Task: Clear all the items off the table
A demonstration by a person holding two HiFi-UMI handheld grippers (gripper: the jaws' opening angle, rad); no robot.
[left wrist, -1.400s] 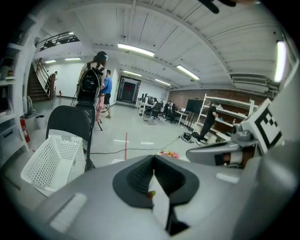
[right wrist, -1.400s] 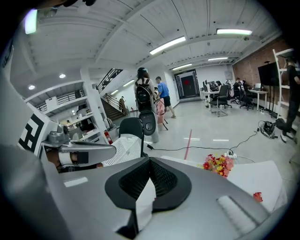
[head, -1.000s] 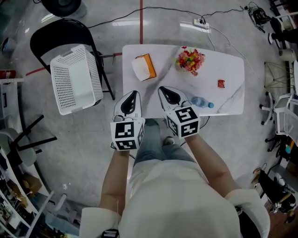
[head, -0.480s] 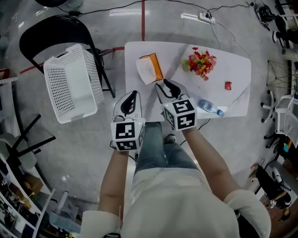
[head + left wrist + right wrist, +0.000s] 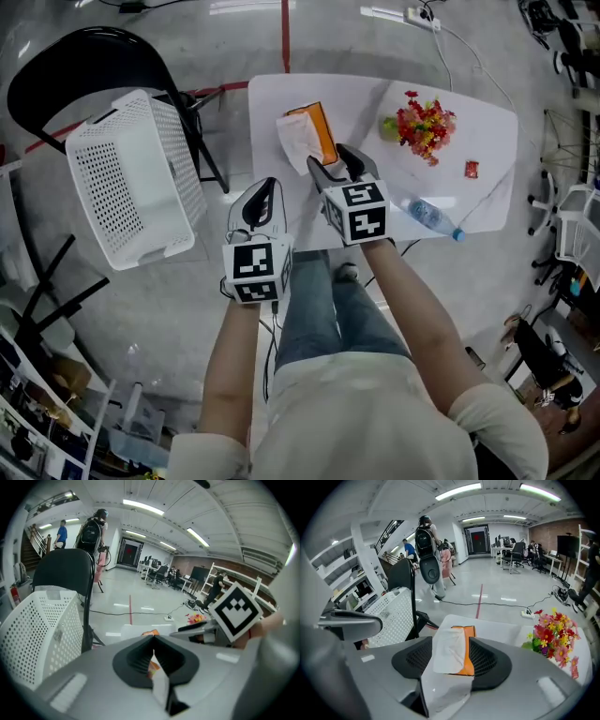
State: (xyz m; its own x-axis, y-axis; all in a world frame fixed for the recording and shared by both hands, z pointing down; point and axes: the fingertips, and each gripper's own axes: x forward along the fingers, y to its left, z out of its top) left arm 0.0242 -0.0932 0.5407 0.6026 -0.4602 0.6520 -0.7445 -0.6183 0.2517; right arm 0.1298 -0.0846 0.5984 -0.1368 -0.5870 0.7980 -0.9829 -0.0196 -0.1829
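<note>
On the white table [image 5: 361, 98] lie an orange tissue box [image 5: 314, 131] with a white tissue sticking out, a bunch of colourful flowers [image 5: 422, 124], a small red packet [image 5: 472, 169] and a water bottle [image 5: 429, 216]. My right gripper [image 5: 335, 161] hangs over the table's near edge just short of the tissue box [image 5: 465, 632]. Its jaws have just been opening and now stand apart, empty; in the right gripper view [image 5: 451, 644] the box shows in the gap ahead. My left gripper [image 5: 266, 186] hovers at the table's near left corner, jaws together and empty [image 5: 152, 639].
A white perforated basket [image 5: 131, 187] sits tilted on a black folding chair [image 5: 84, 66] left of the table. Cables and a power strip [image 5: 420, 16] run across the floor behind. People stand far off in the hall. The flowers [image 5: 551, 634] lie right of the box.
Both grippers have moved down and forward toward the table. The right gripper's jaws have gone from closed to apart, and it now reaches over the table edge near the tissue box.
</note>
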